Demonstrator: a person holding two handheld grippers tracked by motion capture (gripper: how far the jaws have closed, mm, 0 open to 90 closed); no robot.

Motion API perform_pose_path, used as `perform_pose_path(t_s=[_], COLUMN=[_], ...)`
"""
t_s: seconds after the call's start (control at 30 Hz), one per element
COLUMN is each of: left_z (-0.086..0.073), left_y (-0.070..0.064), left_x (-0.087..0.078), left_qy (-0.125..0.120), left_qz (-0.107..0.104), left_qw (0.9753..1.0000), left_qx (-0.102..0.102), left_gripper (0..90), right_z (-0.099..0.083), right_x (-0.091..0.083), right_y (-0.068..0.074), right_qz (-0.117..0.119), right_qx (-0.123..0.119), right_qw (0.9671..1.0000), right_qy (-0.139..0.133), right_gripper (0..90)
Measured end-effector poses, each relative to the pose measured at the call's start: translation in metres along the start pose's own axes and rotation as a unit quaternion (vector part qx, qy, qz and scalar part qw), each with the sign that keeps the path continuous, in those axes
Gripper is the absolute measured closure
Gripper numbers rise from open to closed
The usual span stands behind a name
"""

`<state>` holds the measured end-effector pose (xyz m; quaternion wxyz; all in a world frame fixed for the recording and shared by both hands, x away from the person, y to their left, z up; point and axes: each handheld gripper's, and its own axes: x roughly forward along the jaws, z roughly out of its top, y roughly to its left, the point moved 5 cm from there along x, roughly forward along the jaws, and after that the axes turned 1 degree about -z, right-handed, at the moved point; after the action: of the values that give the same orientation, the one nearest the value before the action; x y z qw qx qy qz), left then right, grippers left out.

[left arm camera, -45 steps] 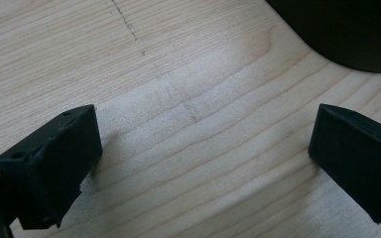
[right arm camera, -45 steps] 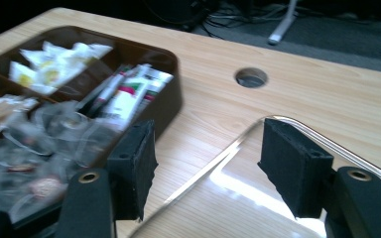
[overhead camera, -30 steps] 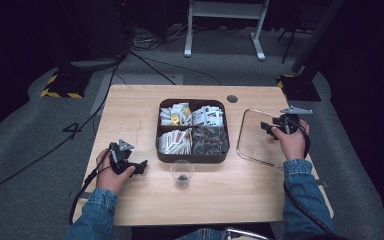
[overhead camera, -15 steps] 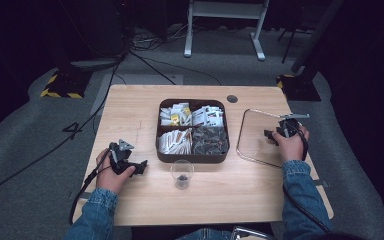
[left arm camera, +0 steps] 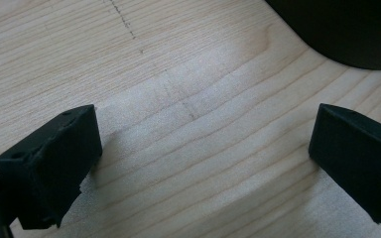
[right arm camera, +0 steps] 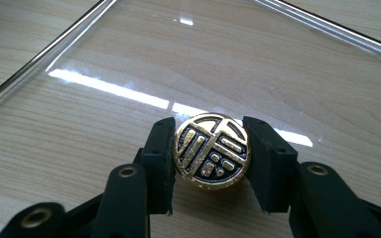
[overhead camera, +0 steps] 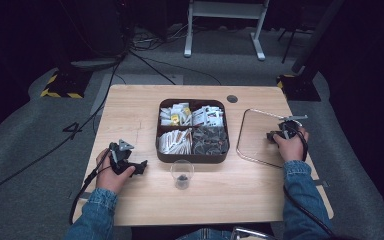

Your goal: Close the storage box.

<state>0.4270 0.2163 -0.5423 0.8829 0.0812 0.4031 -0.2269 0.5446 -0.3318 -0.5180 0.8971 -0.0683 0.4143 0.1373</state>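
Your right gripper (right arm camera: 212, 153) clamped the gold-and-black knob (right arm camera: 212, 151) of the glass lid (right arm camera: 129, 59).

The lid appeared to lie flat on the table (overhead camera: 130, 110), right of the dark compartment tray (overhead camera: 192, 156). Your left gripper (left arm camera: 203, 148) rested with jaws wide apart over bare wood near the tray; a small glass (overhead camera: 182, 172) stood in front of it.

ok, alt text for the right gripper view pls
The right gripper has its two black jaws shut on a round gold-and-black knob with an embossed pattern. The knob sits in the middle of a clear glass lid, which lies flat on the light wooden table.
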Motion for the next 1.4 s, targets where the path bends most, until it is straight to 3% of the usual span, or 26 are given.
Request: perform_pose_path(t_s=[0.37, 0.7, 0.97, 1.4], left_z=[0.000, 0.000, 0.000, 0.000], left_y=[0.000, 0.000, 0.000, 0.000], left_x=[0.000, 0.000, 0.000, 0.000], left_qy=[0.000, 0.000, 0.000, 0.000], left_qz=[0.000, 0.000, 0.000, 0.000], left_qw=[1.0000, 1.0000, 1.0000, 1.0000], left_qx=[0.000, 0.000, 0.000, -0.001], left_gripper=[0.5, 0.5, 0.5, 0.5], right_z=[-0.001, 0.001, 0.010, 0.027], right_x=[0.002, 0.000, -0.016, -0.040], right_y=[0.000, -0.001, -0.001, 0.007], right_qz=[-0.002, 0.000, 0.002, 0.011], right_qx=[0.006, 0.014, 0.022, 0.015], right_qw=[1.0000, 0.9996, 0.9983, 0.9950], right_qy=[-0.004, -0.024, -0.055, -0.098], right_gripper=[58.3, 58.7, 58.8, 58.8])
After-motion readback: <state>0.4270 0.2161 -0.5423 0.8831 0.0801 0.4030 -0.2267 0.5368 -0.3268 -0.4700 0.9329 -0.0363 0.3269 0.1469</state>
